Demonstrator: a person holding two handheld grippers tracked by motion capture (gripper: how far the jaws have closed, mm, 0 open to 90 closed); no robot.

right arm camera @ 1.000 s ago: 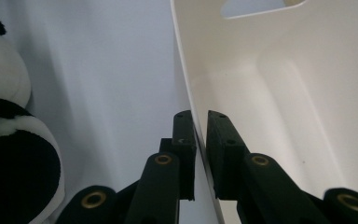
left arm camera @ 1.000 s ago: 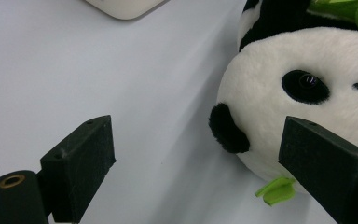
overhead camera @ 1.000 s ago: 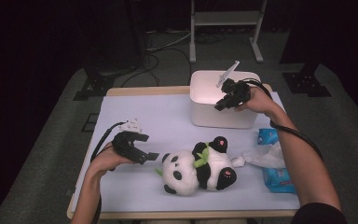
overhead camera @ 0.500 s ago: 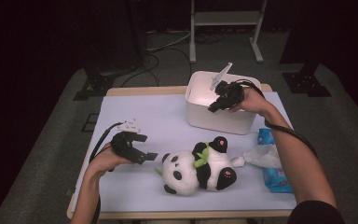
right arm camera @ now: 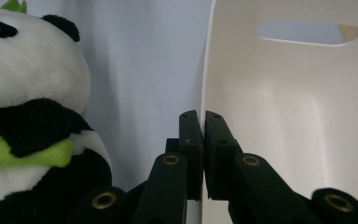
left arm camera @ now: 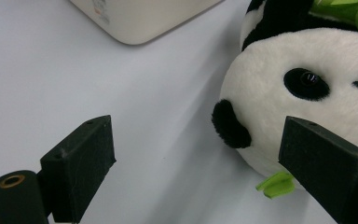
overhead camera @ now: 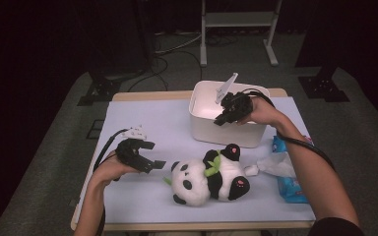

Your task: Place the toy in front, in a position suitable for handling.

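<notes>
While the left tongs point(overhead camera: 153, 154) have kept their place on the near left of the table point(overhead camera: 142, 118), jaws standing wide apart and holding nothing, the change we see lies further right. The toy panda point(overhead camera: 209, 177) lies on its back where it lay a second ago, near the front edge, its head just beside the open left jaws; from the left gripper view we cannot tell whether one jaw brushes its cheek. Behind it, the white tub point(overhead camera: 226, 132) has shifted: it now sits a little more to the left and nearer to us than it did a second ago, so the gap between it and the panda has narrowed, though the two are not touching. The right tongs point(overhead camera: 220, 120) are what moved it; their jaws are pressed together on the tub's near wall at the rim, one pad outside and one inside, as the right gripper view shows plainly. We judge that the tub is being dragged within easy reach of the panda, so that the toy can be lifted in, and that the left tongs wait open for that lift. At the far right a blue pack of wipes point(overhead camera: 290, 187) lies at the table's edge with a white wipe point(overhead camera: 275, 167) pulled out of it, untouched. Counting across, we have two tongs, one panda, one tub, which looks empty inside, one pack of wipes and one loose wipe
</notes>
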